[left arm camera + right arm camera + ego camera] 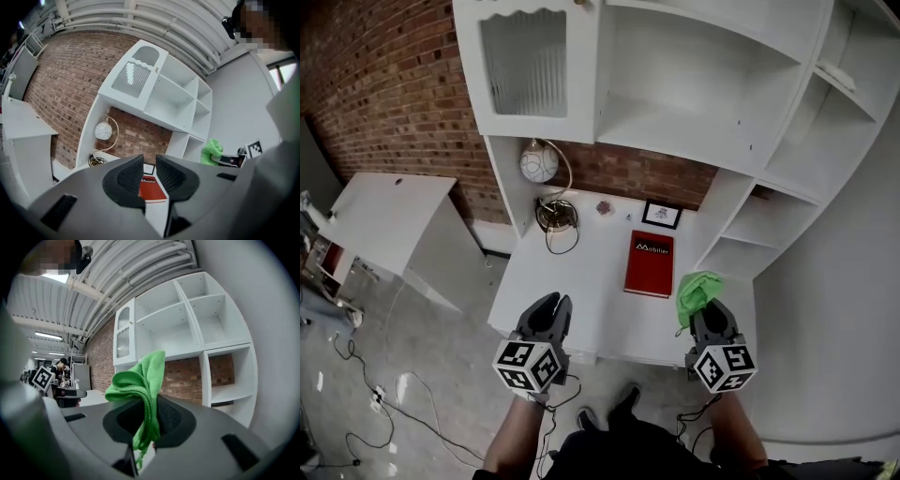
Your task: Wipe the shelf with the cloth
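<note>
**Green cloth held in the right gripper, near the red book**

A red book (649,263) is seen lying flat on the white desk surface (581,281) of a white shelf unit (694,122), and everything here is placed from it.

The green cloth (697,291) is pinched between the jaws of the right gripper (710,311), just right of the book's near right corner, over the front edge of the desk. In the right gripper view the cloth is seen bunched above the jaws, with a loose tail hanging down between them. Whether the cloth touches the desk cannot be told.

The left gripper (548,305) is held to the near left of the book, well apart from it, at the desk's front edge. Its jaws are left a narrow way apart and nothing is held between them; the book is seen through the gap in the left gripper view.

Behind the book, at its far right corner, a small black picture frame (661,215) is propped. Far left of the book a globe lamp (538,164) is set on a round base, with a dark cable looped beside it. The open shelves are ranged above and to the right of the book. A brick wall (384,84) is seen behind it, and a low white table (380,211) stands well to its left.
</note>
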The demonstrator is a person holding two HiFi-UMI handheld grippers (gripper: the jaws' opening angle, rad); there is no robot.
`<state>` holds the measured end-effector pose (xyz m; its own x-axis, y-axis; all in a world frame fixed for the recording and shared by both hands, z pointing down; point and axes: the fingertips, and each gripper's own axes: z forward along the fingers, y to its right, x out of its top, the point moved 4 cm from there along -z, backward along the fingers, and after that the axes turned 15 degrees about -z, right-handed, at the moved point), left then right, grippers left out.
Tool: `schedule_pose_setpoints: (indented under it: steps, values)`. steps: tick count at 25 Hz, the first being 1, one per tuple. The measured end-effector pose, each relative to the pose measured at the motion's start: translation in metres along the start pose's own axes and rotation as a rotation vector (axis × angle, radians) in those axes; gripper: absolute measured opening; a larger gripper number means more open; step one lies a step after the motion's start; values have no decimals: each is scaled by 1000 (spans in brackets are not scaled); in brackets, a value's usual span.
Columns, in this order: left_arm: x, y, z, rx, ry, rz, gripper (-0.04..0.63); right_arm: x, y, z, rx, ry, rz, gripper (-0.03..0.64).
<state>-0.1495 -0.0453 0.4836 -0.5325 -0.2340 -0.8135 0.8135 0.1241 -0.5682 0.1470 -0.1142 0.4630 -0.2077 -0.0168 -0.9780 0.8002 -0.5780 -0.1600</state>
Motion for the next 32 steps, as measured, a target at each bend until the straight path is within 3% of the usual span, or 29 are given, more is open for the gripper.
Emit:
schedule_pose_setpoints:
  steps: [10, 19, 23, 26, 32]
  values:
    - [41, 36, 77, 1, 63, 95, 80, 26, 62, 62, 62, 114, -14, 52]
    - [63, 35, 130, -61, 57, 138, 80, 73, 105, 95, 46, 188, -137, 52]
    - [76, 24, 167, -115, 23, 141, 80, 129, 131, 123, -3, 242, -261, 52]
    - [96, 7, 171, -149, 14, 158, 80, 175, 123, 146, -20, 252, -392, 52]
    - [133, -33, 161, -117, 57, 157, 80, 242, 113, 224, -1, 221, -625, 52]
